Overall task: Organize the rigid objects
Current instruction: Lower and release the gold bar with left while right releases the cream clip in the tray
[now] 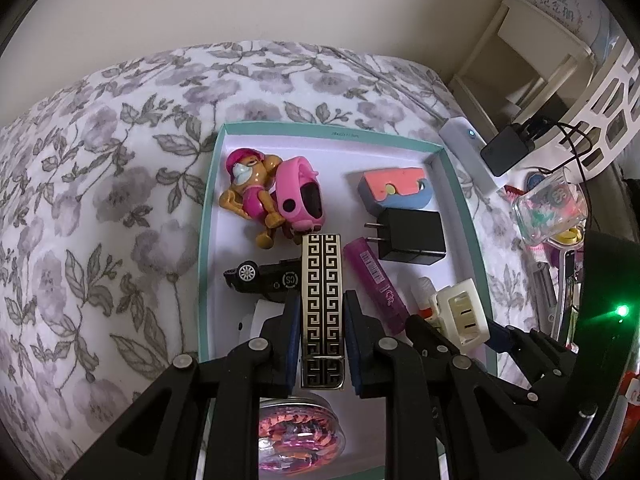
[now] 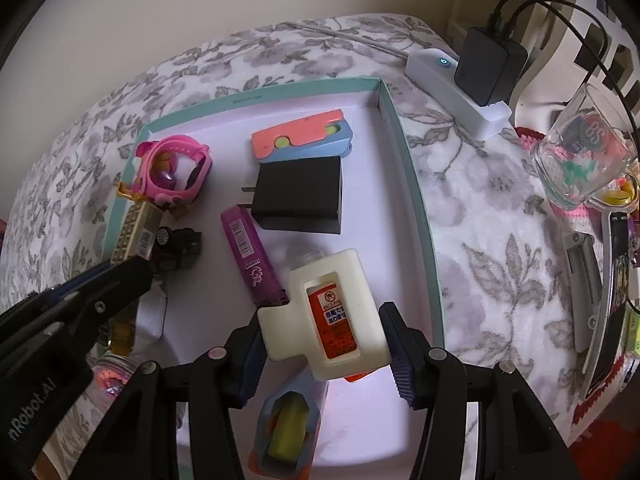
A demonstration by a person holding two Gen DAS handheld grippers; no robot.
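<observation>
While my left gripper (image 1: 322, 332) pinches the stiff patterned case (image 1: 321, 304) by its long sides (slick, I judge) over the teal tray (image 1: 208, 216), my right gripper (image 2: 326, 340) clamps the light cream holder (image 2: 320, 308).

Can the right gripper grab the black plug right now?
Probably not yet. The right gripper is shut on the cream holder with the orange-labelled bottle, so its jaws are full. The black plug itself lies uncovered in the teal box.

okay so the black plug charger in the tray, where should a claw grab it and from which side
Grip the black charger across its two long flat sides, mid-body, coming from above. It lies flat; its prongs point toward the purple tube, so avoid that end. The orange-blue block crowds one side.
</observation>
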